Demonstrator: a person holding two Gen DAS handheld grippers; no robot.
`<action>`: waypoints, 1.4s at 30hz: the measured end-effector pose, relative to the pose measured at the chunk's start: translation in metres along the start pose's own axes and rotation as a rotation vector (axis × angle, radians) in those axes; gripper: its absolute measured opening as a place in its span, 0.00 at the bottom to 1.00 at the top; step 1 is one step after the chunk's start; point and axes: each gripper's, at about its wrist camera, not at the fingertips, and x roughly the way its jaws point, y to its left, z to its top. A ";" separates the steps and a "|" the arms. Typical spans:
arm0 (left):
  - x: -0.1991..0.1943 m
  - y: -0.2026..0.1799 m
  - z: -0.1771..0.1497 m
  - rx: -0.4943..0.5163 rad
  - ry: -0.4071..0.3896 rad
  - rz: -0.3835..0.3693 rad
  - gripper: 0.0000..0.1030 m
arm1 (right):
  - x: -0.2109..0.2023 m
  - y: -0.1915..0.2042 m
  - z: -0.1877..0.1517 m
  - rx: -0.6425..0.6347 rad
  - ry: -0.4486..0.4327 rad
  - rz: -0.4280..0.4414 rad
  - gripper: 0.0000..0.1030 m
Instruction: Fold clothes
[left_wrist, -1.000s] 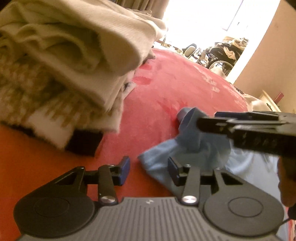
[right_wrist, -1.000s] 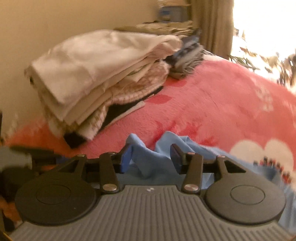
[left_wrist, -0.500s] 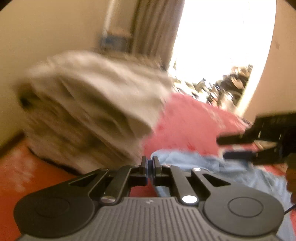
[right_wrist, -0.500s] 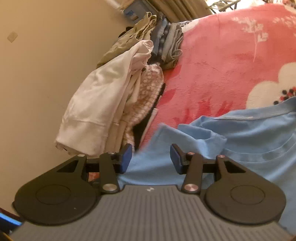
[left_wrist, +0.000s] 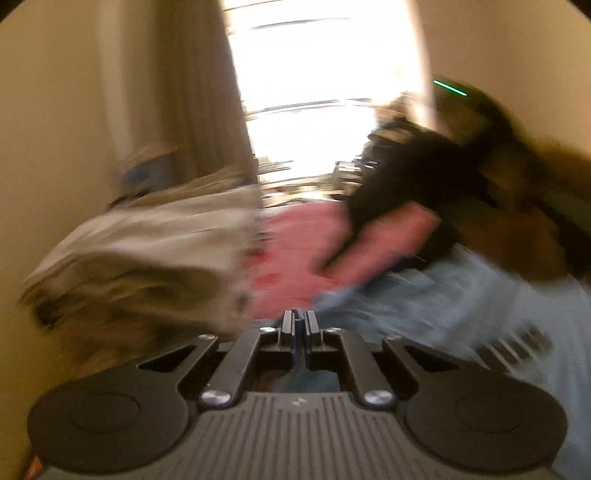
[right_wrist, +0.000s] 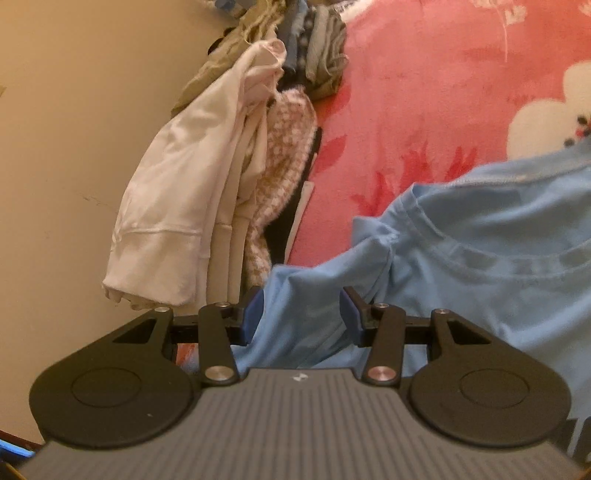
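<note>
Just beyond the closed fingertips of the left gripper (left_wrist: 299, 325), the light blue T-shirt (right_wrist: 461, 266) spreads away to their right across the bed. That gripper's jaws are pressed together with almost no gap; blue shows under them, but the left wrist view is too smeared to tell whether any cloth is pinched. The right gripper (right_wrist: 301, 314) stands about half open, its blue pads (right_wrist: 253, 314) apart, with a fold of the shirt's shoulder lying between them and not visibly squeezed.

The likely trouble is a one-sided pull. If the left jaws hold only a thin edge, or none, a fast sweep could slip it free and let the shirt crumple. If the right pads close on the bunched shoulder fold rather than a flat edge, the crease would come out crooked. The stack of folded clothes (right_wrist: 192, 206) sits near, to the left of both sets of fingers, and a wide swing could knock it over.

The surface is a plush pink-red blanket (right_wrist: 424, 103) with white flowers, soft enough for cloth to drag and cling. A plain beige wall (right_wrist: 74, 129) stands left of the stack, and a bright window (left_wrist: 325, 92) with a curtain lies ahead of the left fingers.
</note>
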 end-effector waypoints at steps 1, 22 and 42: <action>0.001 -0.012 -0.004 0.047 0.007 -0.035 0.05 | -0.001 0.001 0.000 -0.016 -0.002 -0.011 0.44; 0.023 -0.054 -0.050 0.274 0.120 -0.128 0.06 | 0.091 0.093 -0.068 -0.898 0.151 -0.344 0.43; -0.028 0.033 0.005 0.186 -0.053 0.213 0.05 | 0.015 0.035 0.051 0.079 -0.105 0.290 0.03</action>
